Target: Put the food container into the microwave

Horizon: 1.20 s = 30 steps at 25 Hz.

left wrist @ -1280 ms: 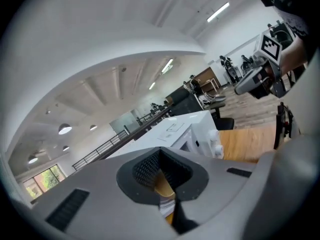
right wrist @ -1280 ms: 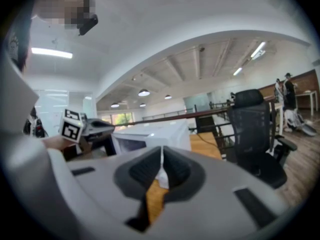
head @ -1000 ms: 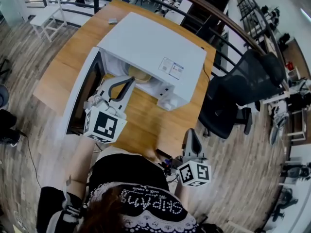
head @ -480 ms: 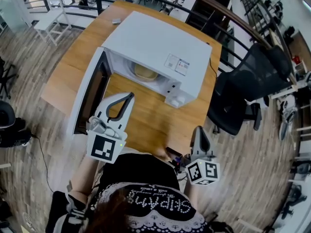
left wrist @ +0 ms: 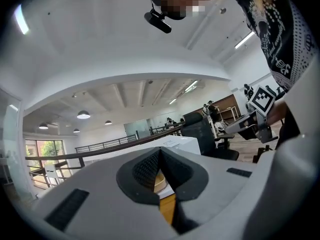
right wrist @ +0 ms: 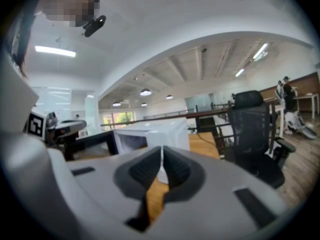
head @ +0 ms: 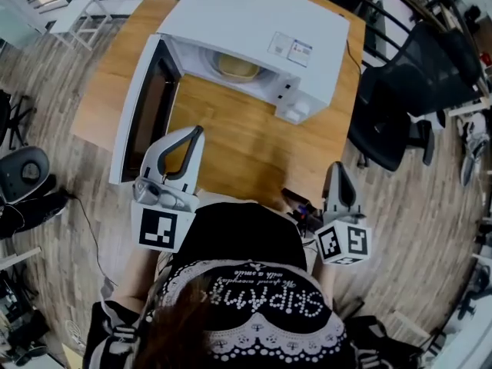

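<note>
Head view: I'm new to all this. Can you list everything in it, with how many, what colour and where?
microwave: one, white, on the far part of the table, its door swung open at the left
food container: one, tan, inside the microwave
table: one, light wood, middle
office chair: one, black, right of the table
floor: grey-brown planks, all around
person's top: one, black with white print, bottom
left gripper: one, grey-white with a marker cube, over the table beside the open door, fingers shut, empty
right gripper: one, same colours, at the table's near right corner, fingers shut, empty
</note>
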Available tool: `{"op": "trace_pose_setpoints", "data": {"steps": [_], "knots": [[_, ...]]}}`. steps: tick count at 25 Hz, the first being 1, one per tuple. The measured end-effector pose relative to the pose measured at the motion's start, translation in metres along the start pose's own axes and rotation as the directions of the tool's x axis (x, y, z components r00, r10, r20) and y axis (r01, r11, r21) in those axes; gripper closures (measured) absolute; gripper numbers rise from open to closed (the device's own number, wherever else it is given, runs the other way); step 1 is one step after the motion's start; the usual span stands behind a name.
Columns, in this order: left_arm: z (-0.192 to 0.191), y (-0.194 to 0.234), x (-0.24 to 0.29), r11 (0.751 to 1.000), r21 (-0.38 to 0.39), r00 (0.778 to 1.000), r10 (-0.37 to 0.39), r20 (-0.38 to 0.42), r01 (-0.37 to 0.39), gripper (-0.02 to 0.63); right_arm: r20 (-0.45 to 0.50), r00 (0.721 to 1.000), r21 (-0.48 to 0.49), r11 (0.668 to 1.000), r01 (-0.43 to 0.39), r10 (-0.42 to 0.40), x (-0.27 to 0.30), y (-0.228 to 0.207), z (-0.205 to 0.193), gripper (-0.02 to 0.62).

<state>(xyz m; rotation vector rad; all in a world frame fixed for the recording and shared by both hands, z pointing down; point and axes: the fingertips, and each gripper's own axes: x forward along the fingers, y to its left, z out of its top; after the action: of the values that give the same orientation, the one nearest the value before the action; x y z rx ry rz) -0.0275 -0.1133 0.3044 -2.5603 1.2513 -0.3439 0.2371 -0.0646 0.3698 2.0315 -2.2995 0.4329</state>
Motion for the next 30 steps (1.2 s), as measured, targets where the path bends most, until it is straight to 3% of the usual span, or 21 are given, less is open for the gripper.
{"op": "trace_pose_setpoints", "data": {"steps": [5,11,20,30], "knots": [[-0.012,-0.011,-0.006,0.998,-0.054,0.999,-0.017,-0.032,0.015,0.580,0.008,1.000,0.009,1.000,0.023,-0.023,-0.003,-0.006,-0.005,0.561],[-0.006,-0.006,-0.013,0.992,-0.122,0.999,0.028,-0.025,-0.031,0.580,-0.021,0.999,-0.033,0.999,0.035,-0.036,-0.019,-0.009,-0.004,0.560],[-0.023,-0.011,-0.029,0.959,-0.276,0.997,0.044,-0.062,-0.060,0.578,-0.057,0.997,-0.040,0.998,0.043,-0.046,-0.040,-0.002,-0.017,0.561],[-0.027,-0.008,-0.034,0.962,-0.262,0.995,0.063,-0.077,-0.082,0.580,-0.074,0.997,-0.051,0.998,0.030,-0.033,-0.039,-0.001,-0.023,0.561]]}}
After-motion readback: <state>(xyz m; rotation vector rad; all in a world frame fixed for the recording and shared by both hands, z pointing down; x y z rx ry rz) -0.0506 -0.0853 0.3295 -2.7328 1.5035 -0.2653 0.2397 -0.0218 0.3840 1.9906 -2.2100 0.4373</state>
